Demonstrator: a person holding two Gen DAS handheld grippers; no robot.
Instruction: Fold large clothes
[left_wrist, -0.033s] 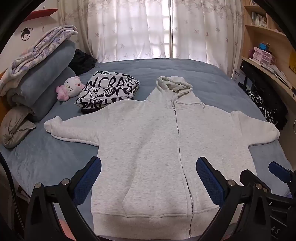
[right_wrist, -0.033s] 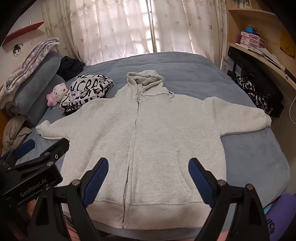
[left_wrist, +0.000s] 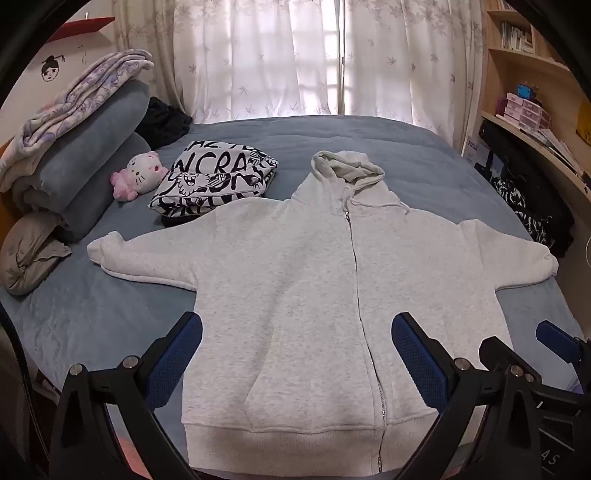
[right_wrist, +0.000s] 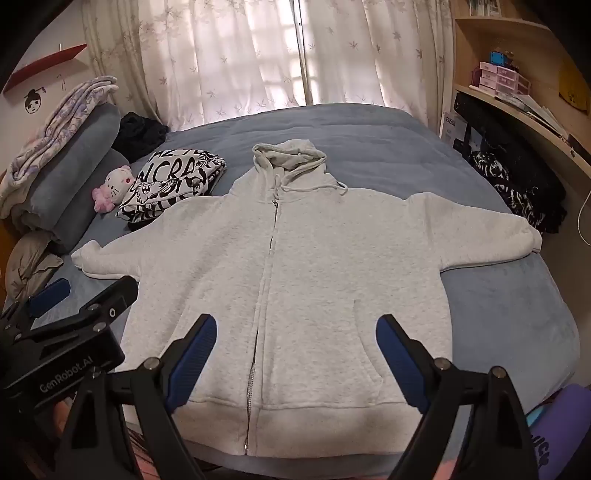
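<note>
A light grey zip-up hooded sweatshirt (left_wrist: 295, 306) lies flat, sleeves out, on the blue-covered bed (left_wrist: 406, 155); left gripper (left_wrist: 295, 358) and right gripper (right_wrist: 295, 354) hover above its hem, jaws spread, pinching nothing.

Blue bed (left_wrist: 369, 140); white-and-pink plush cat (left_wrist: 142, 175) beside folded black-and-white printed garment (left_wrist: 218, 182); stacked grey pillows (left_wrist: 88, 147); floral curtains (left_wrist: 295, 55); wooden shelves (left_wrist: 535, 92).

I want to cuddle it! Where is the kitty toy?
The kitty plush lies on the bed's left side in both views, between the rolled grey blankets and the folded black-and-white garment.
</note>
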